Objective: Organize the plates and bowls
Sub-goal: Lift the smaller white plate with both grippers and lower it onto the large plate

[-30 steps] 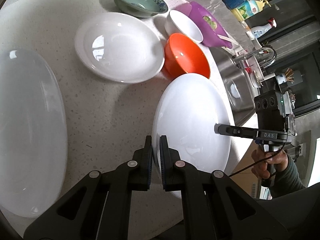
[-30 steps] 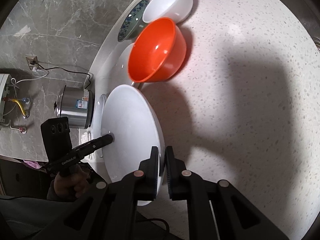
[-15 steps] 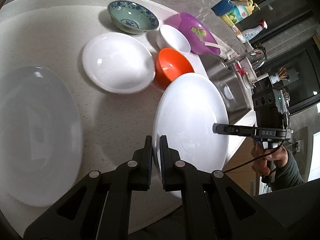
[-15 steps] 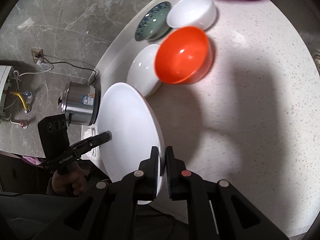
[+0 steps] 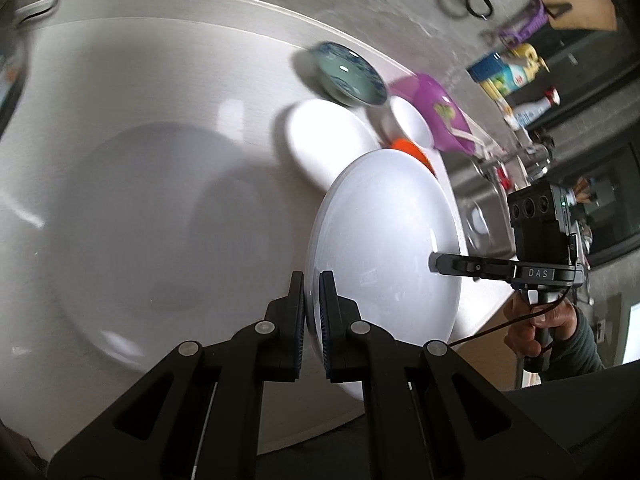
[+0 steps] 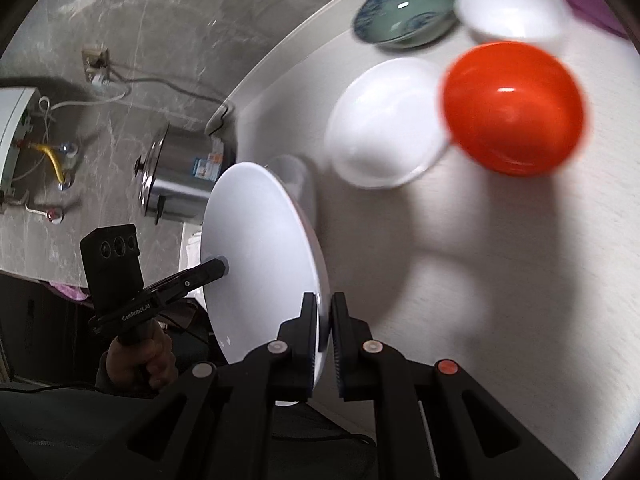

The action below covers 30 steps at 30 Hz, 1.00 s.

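closest in, the left gripper (image 5: 311, 312) was clamped on the near rim of a large white plate (image 5: 384, 240), and the right gripper (image 6: 325, 328) pinched the opposite rim, so both sets of fingers were closed on the same plate. it hung clear of the counter (image 6: 500, 300), tilted, carried between the 2 tools.

it looked glazed and rigid, probably fairly heavy for its width, slick under the pads and breakable if it slipped. taking it by the rim at 2 opposite points seemed the sensible hold, since a single pinch would let it swing.

under it and to the left lay a bigger pale platter (image 5: 152, 232), empty, blurred in the left view. beyond sat a white shallow bowl (image 6: 384, 128) with nothing in it, and an orange bowl (image 6: 514, 108) beside it, also empty. farther back stood a small white bowl (image 6: 514, 8) and a blue-patterned bowl (image 6: 406, 10), both empty as far as i could see. the purple bowl (image 5: 436, 112) near the sink held something pale and a spoon-like handle.
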Each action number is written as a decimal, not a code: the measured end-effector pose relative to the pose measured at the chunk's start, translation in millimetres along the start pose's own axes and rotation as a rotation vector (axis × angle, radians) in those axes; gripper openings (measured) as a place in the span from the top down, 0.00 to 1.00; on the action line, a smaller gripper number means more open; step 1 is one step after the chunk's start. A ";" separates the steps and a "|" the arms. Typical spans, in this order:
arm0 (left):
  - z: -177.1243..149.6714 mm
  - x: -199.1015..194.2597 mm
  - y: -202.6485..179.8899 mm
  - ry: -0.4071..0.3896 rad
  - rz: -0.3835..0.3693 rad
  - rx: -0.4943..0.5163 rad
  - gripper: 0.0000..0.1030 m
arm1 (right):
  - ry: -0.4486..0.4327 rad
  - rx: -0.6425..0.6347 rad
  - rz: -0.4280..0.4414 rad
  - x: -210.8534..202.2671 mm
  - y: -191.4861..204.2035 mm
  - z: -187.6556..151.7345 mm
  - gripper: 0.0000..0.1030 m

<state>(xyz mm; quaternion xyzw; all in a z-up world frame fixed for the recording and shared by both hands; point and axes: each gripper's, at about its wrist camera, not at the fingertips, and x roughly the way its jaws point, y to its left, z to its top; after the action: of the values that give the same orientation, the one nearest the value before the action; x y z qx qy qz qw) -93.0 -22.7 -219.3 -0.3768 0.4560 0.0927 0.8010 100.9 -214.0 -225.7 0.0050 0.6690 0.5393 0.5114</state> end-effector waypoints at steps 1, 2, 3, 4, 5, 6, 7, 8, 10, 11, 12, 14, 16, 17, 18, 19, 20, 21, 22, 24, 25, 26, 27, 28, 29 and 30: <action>-2.3 -8.0 9.6 -0.007 0.009 -0.009 0.95 | 0.010 -0.008 0.004 6.7 4.7 2.8 0.91; -2.9 -13.9 19.3 -0.013 0.017 -0.019 0.95 | 0.019 -0.017 0.008 13.5 9.7 5.5 0.91; -2.9 -19.3 29.0 -0.018 0.025 -0.029 0.95 | 0.028 -0.026 0.013 21.8 15.6 9.1 0.91; -3.4 -25.9 39.7 -0.024 0.035 -0.040 0.95 | 0.038 -0.036 0.015 29.6 21.4 12.2 0.91; -3.7 -32.3 50.7 -0.030 0.045 -0.050 0.95 | 0.046 -0.046 0.016 36.8 26.0 15.5 0.91; -3.7 -37.3 61.0 -0.032 0.053 -0.057 0.95 | 0.058 -0.058 0.015 47.4 32.6 20.1 0.91; -4.0 -40.0 70.0 -0.034 0.059 -0.064 0.95 | 0.065 -0.064 0.016 52.8 34.9 22.6 0.91; -4.3 -43.8 82.2 -0.037 0.067 -0.075 0.95 | 0.071 -0.068 0.018 60.5 38.5 26.2 0.91; -4.3 -45.9 102.0 -0.035 0.083 -0.089 0.95 | 0.085 -0.079 0.016 79.0 45.8 34.0 0.91; -4.9 -47.3 114.1 -0.034 0.093 -0.096 0.95 | 0.090 -0.084 0.010 87.0 48.6 37.0 0.91; -5.8 -46.4 119.8 -0.034 0.098 -0.099 0.95 | 0.098 -0.090 0.003 98.1 51.4 40.3 0.91; -6.4 -45.3 141.7 -0.027 0.108 -0.113 0.94 | 0.107 -0.085 -0.006 112.1 52.4 44.7 0.91; -6.4 -42.4 159.1 -0.021 0.124 -0.117 0.94 | 0.112 -0.080 -0.023 128.1 53.3 48.8 0.91; -5.7 -39.5 165.1 -0.020 0.134 -0.111 0.93 | 0.113 -0.075 -0.030 134.3 53.4 50.4 0.91; -5.0 -37.2 172.8 -0.016 0.139 -0.110 0.93 | 0.113 -0.071 -0.036 140.7 53.6 51.6 0.91; -5.1 -35.8 181.0 -0.013 0.140 -0.116 0.93 | 0.112 -0.072 -0.051 146.0 53.6 52.3 0.91; -5.3 -34.1 185.5 -0.012 0.144 -0.113 0.93 | 0.110 -0.074 -0.067 150.6 54.0 52.9 0.91; -4.9 -32.7 192.6 -0.006 0.151 -0.103 0.93 | 0.107 -0.071 -0.078 154.6 53.3 53.7 0.91; -5.1 -31.4 197.3 -0.001 0.153 -0.100 0.93 | 0.102 -0.063 -0.082 157.7 51.8 54.4 0.91; -3.8 -28.9 206.3 0.008 0.153 -0.090 0.92 | 0.093 -0.049 -0.096 163.4 49.0 55.6 0.91; -3.5 -25.6 206.0 0.010 0.155 -0.087 0.92 | 0.090 -0.048 -0.103 164.5 47.6 55.5 0.91; -2.6 -23.0 207.8 0.013 0.156 -0.084 0.92 | 0.085 -0.044 -0.107 166.5 47.8 55.9 0.91; -2.2 -21.2 209.1 0.016 0.153 -0.083 0.92 | 0.081 -0.042 -0.113 167.1 46.9 55.7 0.91; -2.3 -21.2 210.7 0.016 0.150 -0.082 0.92 | 0.076 -0.041 -0.118 169.5 49.2 56.8 0.91; -2.6 -21.4 213.4 0.018 0.147 -0.077 0.92 | 0.071 -0.040 -0.124 169.8 48.9 56.6 0.91; -1.3 -17.7 210.0 0.020 0.147 -0.075 0.92 | 0.068 -0.039 -0.129 170.9 49.6 57.0 0.91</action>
<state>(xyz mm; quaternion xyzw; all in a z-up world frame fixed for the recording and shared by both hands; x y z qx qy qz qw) -207.2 126.6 -314.6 -0.3730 0.4868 0.1646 0.7725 31.7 -57.0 -299.8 -0.0663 0.6742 0.5182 0.5220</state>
